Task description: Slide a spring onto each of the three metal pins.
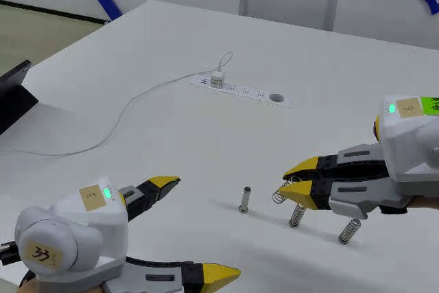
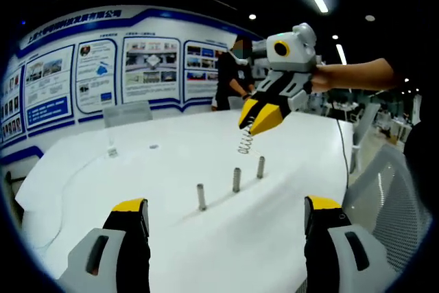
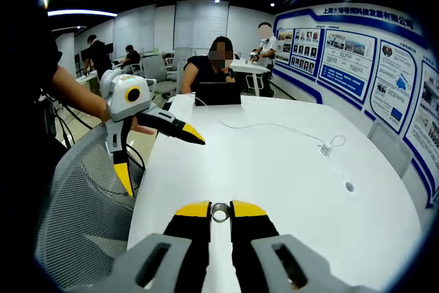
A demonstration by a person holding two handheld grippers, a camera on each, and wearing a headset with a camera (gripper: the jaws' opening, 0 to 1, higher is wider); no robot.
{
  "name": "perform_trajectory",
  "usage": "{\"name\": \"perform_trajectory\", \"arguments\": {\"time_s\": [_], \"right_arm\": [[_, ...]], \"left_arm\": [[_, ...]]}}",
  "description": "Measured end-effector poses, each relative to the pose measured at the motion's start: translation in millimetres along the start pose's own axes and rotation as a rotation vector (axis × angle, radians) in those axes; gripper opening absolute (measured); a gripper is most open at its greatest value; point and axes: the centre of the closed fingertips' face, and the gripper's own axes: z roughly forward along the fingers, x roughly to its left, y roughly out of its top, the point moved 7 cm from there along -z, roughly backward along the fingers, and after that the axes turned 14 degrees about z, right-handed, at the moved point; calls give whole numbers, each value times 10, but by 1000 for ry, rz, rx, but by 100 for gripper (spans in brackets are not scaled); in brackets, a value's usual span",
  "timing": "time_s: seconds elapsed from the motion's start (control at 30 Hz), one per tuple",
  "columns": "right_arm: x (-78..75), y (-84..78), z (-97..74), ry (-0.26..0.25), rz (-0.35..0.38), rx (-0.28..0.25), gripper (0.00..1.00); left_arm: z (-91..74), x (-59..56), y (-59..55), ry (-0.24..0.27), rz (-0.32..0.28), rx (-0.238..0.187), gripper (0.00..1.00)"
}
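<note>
Metal spring (image 2: 245, 143) pinched in right claw (image 1: 285, 183), left claw (image 1: 206, 228) spread wide, label (image 1: 42, 255) "33"

A bare pin (image 1: 244, 200) stands upright, lower centre. Right of it, two springs (image 1: 297, 215) sit on pins. A third spring (image 1: 279, 196) is clamped in the right gripper (image 1: 284, 183).
</note>
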Motion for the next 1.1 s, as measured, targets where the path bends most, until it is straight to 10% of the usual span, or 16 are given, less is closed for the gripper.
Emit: {"name": "perform_trajectory", "arguments": {"time_s": [1.1], "right_arm": [[-414,12,617,-73,150,42,11]], "left_arm": [[-136,-19,-52,27,-35,5,100]]}}
